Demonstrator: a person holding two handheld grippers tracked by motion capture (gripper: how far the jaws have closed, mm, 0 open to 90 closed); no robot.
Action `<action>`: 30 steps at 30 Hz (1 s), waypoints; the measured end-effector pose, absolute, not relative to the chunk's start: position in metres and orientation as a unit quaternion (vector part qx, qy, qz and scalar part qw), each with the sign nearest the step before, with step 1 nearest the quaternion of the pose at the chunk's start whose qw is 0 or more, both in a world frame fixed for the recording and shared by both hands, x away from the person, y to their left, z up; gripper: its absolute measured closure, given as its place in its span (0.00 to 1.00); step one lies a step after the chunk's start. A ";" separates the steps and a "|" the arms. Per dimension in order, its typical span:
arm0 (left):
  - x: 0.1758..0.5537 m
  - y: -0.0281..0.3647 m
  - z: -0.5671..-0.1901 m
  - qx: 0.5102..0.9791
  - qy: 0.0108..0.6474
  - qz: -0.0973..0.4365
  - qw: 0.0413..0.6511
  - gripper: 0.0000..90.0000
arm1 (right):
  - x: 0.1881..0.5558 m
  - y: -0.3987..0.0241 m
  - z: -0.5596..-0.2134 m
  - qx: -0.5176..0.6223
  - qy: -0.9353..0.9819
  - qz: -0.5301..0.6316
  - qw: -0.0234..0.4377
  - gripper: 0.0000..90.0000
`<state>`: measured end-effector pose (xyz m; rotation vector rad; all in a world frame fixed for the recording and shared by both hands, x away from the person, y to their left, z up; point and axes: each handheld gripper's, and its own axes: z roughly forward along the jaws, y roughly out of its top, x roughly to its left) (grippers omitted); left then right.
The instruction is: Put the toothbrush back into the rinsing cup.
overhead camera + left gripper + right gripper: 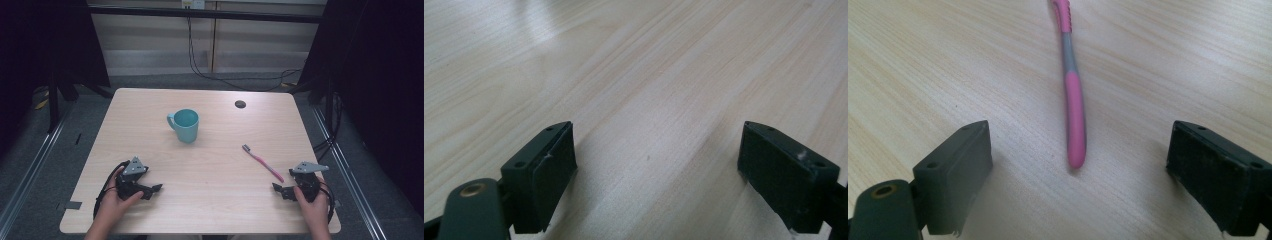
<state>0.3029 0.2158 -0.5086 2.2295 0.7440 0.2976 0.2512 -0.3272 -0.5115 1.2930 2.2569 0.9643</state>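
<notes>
Landmark for all positions: the teal mug (184, 125), standing upright on the pale wood-grain table (210, 165).

Pink toothbrush (262, 162): lies flat on the table, well to the right of the mug and nearer the person, bristle end pointing back towards the mug, handle end towards the right gripper (284, 190). The high view shows its full length and dark bristle head. The right gripper view shows the lower handle (1075, 120) close up: a rounded, glossy pink grip with a grey middle section, its tip lying ahead of and between the two jaws, untouched.

Right gripper (1078, 185): jaws set wide apart, nothing between the pads; blocky black plastic with flat faces.

Left gripper (150, 189): held at the near left, well apart from the mug. Its own view (656, 175) shows jaws spread wide over bare, matt laminate.

The high view alone gives the mug, smooth-walled with its handle turned left, and a small dark round disc (240, 104) beyond the mug to the right.
</notes>
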 end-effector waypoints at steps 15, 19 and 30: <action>0.301 0.216 -0.509 0.869 0.297 0.116 0.379 0.17 | 0.254 -0.328 -0.512 0.447 0.806 0.346 0.176 0.11; 0.301 0.216 -0.509 0.869 0.296 0.116 0.379 0.17 | 0.257 -0.328 -0.506 0.452 0.814 0.326 0.163 0.16; 0.301 0.216 -0.509 0.869 0.296 0.115 0.379 0.17 | 0.289 -0.309 -0.474 0.438 0.860 0.242 0.105 0.36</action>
